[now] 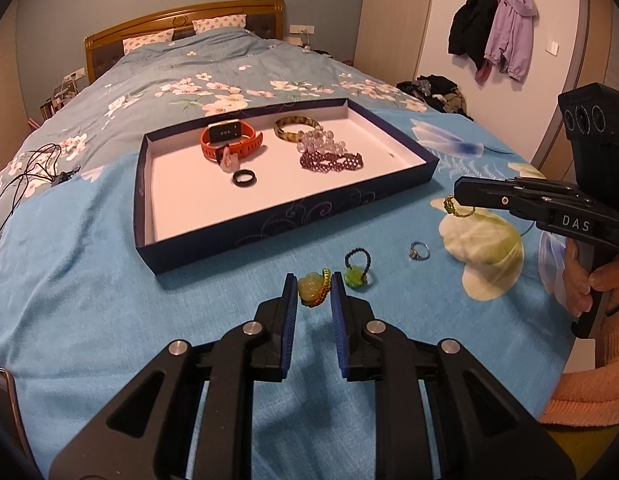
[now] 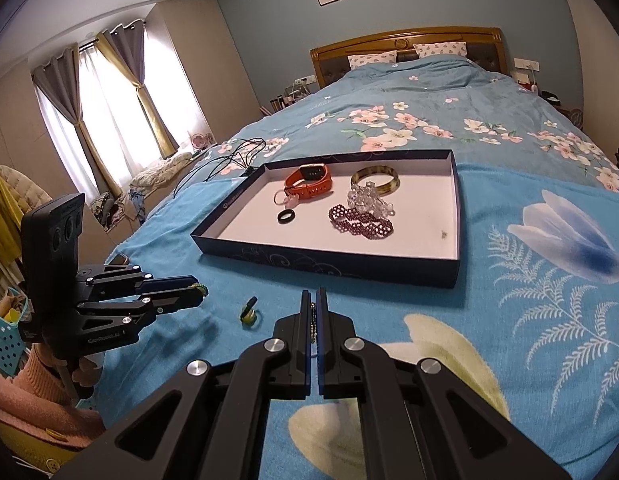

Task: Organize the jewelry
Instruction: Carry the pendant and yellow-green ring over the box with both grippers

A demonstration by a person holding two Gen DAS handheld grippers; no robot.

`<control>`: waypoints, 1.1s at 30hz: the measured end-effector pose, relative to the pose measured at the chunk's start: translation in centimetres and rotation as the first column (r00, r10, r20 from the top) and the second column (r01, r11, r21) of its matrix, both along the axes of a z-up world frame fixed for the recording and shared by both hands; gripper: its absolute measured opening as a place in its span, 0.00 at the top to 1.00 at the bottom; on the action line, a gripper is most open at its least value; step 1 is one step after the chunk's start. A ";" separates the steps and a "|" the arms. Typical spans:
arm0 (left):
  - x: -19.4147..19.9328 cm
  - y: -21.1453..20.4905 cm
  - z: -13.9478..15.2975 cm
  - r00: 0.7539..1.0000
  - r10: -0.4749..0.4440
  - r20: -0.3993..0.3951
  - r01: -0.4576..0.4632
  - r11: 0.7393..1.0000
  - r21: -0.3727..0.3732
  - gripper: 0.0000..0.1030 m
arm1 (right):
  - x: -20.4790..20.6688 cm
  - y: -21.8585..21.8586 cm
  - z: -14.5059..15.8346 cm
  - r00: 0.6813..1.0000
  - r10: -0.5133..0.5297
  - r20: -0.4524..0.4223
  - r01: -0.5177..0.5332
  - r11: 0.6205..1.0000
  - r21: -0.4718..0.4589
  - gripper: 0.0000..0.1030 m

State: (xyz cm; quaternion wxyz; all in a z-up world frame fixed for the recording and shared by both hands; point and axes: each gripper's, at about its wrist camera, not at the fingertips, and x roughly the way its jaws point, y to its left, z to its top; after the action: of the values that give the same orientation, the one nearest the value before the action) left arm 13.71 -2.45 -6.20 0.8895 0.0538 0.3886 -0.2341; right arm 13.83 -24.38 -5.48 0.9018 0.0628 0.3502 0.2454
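Up close, the left gripper (image 1: 314, 290) has its blue pads closed against a yellow-green stone charm on a braided cord (image 1: 312, 287), held low over the blue blanket (image 1: 109, 280). At two o'clock from it, a dark beaded ring with a green stone (image 1: 356, 269) lies on the blanket, and a silver ring (image 1: 419, 250) lies farther out the same way. The right gripper (image 2: 314, 312) is clamped tight on a small green beaded ring (image 1: 458, 208). At twelve o'clock sits a shallow navy tray (image 1: 293, 216) holding an orange watch (image 1: 229, 140), a black ring (image 1: 244, 178), an amber bangle (image 1: 295, 127), clear beads (image 1: 319, 141) and a dark purple beaded bracelet (image 1: 331, 161).
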 end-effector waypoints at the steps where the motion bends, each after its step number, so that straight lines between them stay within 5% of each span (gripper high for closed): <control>1: 0.0 0.0 0.1 1.000 0.001 0.003 -0.001 1.000 -0.002 0.83 | 0.1 0.1 0.1 1.000 0.002 0.003 -0.002 1.000 0.002 0.99; 33: 2.9 0.2 2.6 0.996 0.050 0.077 -0.049 0.999 -0.019 0.83 | 4.7 1.4 1.9 0.999 0.033 0.043 -0.033 0.999 0.014 0.99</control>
State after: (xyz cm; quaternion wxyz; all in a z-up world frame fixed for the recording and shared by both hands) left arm 16.63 -2.28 -3.62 0.9098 0.0454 0.3532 -0.2132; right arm 18.49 -22.96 -3.60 0.9044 0.0584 0.3301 0.2641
